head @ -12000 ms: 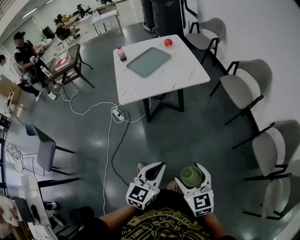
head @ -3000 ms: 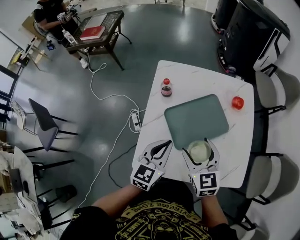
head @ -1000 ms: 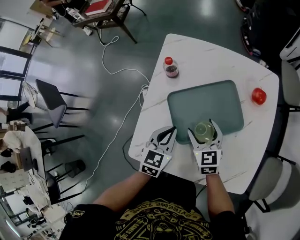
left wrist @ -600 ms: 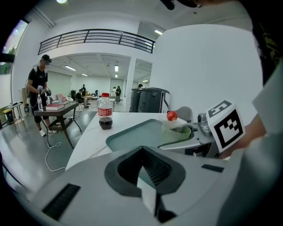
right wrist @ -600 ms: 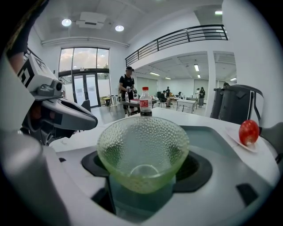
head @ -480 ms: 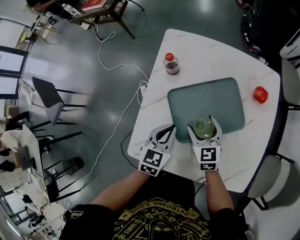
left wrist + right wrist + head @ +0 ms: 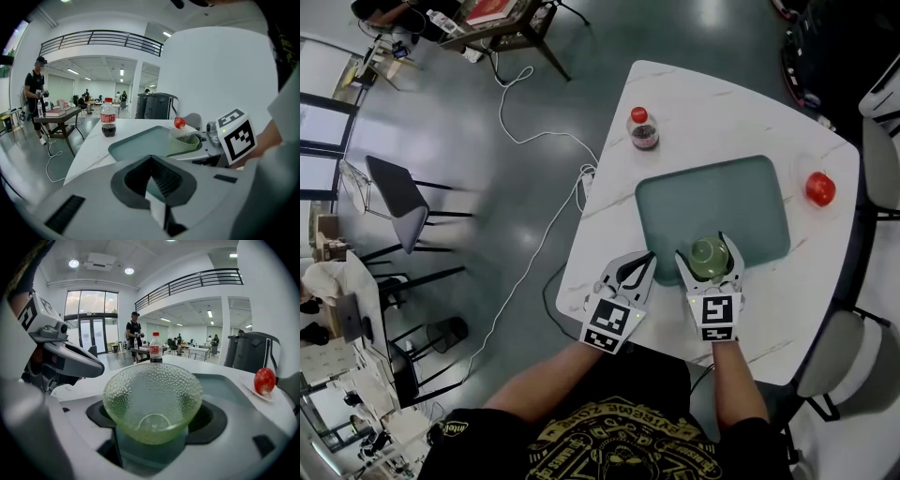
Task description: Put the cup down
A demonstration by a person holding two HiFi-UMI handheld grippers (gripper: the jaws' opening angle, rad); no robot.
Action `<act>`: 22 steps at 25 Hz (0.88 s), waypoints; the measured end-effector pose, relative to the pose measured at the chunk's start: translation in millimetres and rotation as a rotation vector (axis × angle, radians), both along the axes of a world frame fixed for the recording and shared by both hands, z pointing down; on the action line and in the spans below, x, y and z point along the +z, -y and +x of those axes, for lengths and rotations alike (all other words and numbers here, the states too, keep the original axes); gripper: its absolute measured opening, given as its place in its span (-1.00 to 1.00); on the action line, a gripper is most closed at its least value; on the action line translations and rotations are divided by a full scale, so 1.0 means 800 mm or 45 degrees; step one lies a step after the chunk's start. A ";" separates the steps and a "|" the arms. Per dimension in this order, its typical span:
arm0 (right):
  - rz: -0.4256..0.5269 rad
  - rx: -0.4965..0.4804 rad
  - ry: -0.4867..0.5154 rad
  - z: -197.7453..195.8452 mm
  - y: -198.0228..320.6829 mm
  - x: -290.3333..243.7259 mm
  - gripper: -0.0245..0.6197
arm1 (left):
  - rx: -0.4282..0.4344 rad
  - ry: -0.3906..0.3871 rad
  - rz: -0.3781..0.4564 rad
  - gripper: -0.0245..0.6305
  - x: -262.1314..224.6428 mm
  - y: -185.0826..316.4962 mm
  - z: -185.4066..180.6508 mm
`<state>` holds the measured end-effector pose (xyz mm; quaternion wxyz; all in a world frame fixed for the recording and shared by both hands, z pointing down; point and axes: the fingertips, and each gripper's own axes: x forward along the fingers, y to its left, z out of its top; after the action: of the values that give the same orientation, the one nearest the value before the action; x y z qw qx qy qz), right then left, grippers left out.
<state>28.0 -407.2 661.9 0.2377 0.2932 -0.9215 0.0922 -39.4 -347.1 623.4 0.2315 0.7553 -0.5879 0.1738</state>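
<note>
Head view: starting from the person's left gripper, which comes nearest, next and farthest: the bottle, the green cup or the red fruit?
1. Green cup, just to the right, held in the right gripper's jaws.
2. Bottle, ahead, beyond the tray's left end.
3. Red fruit, at the table's far right.

The bottom of the cup (image 7: 709, 255) hides between the fingers (image 7: 685, 272) of the right gripper (image 7: 710, 249); I cannot tell if it touches the tray (image 7: 712, 192)
</note>
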 end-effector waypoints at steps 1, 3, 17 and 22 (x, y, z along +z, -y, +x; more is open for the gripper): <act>-0.005 -0.003 0.002 0.000 0.000 0.000 0.28 | 0.001 -0.001 0.000 -0.94 0.000 0.000 0.001; -0.008 -0.001 0.004 0.002 0.000 0.001 0.28 | 0.005 -0.003 -0.001 -0.94 0.001 -0.001 0.003; -0.019 0.094 0.008 0.027 -0.017 -0.011 0.33 | 0.021 -0.020 0.061 -0.94 -0.020 -0.018 0.004; -0.009 0.177 0.016 0.046 -0.037 -0.029 0.33 | 0.030 -0.036 0.107 -0.94 -0.038 -0.037 0.000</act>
<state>64.7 -377.3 638.6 0.2258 0.3552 -0.9000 0.1137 -39.1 -317.8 593.0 0.2058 0.7736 -0.5825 0.1407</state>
